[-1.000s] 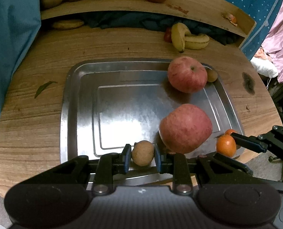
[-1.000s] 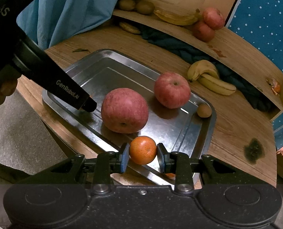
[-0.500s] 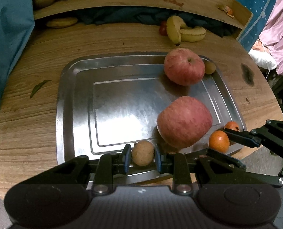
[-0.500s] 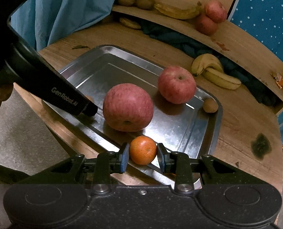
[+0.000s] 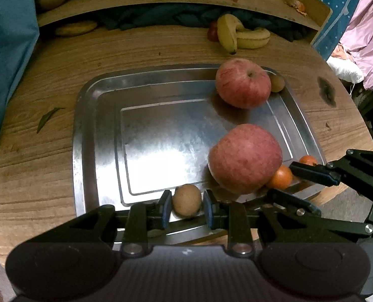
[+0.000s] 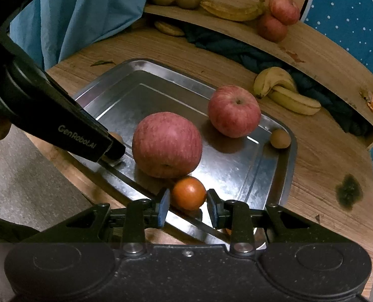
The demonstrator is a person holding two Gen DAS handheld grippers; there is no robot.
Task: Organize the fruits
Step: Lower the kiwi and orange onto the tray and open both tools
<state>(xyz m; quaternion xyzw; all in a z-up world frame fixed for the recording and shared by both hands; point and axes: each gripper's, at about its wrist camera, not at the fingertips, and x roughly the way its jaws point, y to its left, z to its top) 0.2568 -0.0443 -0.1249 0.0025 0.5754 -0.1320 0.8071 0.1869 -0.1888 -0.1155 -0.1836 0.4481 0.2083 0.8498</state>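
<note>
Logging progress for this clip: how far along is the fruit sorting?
Done: two apples and a small brown fruit sit on the tray. In hand: left gripper brackets a brown fruit, right gripper an orange. Left: bananas.

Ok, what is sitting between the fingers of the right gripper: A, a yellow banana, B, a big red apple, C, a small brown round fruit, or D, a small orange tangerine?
D: the right-wrist view shows the small orange tangerine between the fingers of the right gripper, at the near edge of the silver metal tray, beside the big red apple.
</note>
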